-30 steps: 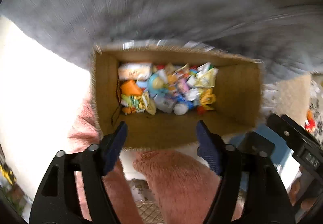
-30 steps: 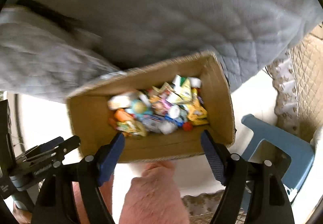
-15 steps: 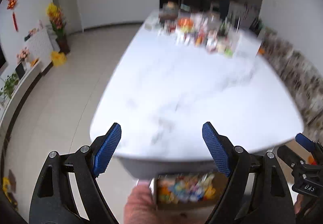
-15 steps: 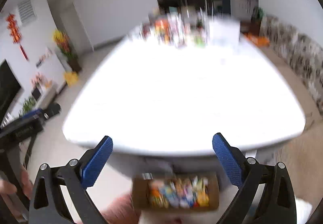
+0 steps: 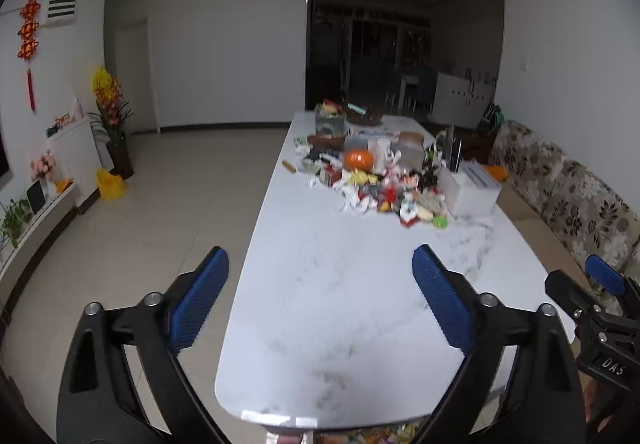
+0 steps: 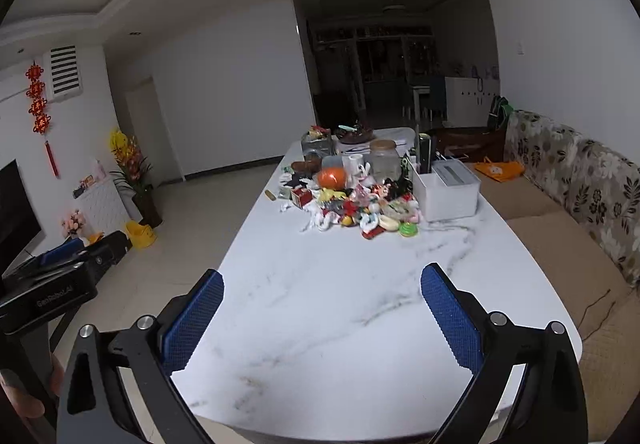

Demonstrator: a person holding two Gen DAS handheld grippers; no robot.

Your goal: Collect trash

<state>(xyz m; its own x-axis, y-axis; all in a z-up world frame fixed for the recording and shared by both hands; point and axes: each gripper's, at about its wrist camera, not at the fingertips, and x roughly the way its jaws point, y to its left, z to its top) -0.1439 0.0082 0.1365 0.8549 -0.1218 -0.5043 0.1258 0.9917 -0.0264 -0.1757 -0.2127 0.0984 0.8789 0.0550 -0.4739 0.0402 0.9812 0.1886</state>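
A pile of colourful wrappers and small trash [image 5: 384,192] lies on the far half of a long white marble table [image 5: 340,304]; the pile also shows in the right wrist view [image 6: 356,208]. My left gripper [image 5: 320,296] is open and empty above the table's near end. My right gripper [image 6: 322,316] is open and empty, also over the near end, well short of the pile. A sliver of the trash box's contents [image 5: 376,435] shows below the table's near edge.
A white box [image 6: 448,188], a glass jar [image 6: 384,160], an orange round object [image 6: 332,177] and other clutter stand behind the pile. A floral sofa [image 6: 580,180] runs along the right. Tiled floor [image 5: 140,224] lies to the left, with a yellow flower plant [image 5: 110,100].
Both grippers have swung up from looking down into the cardboard box of trash on the floor to looking level along the table. Both stayed open and empty.
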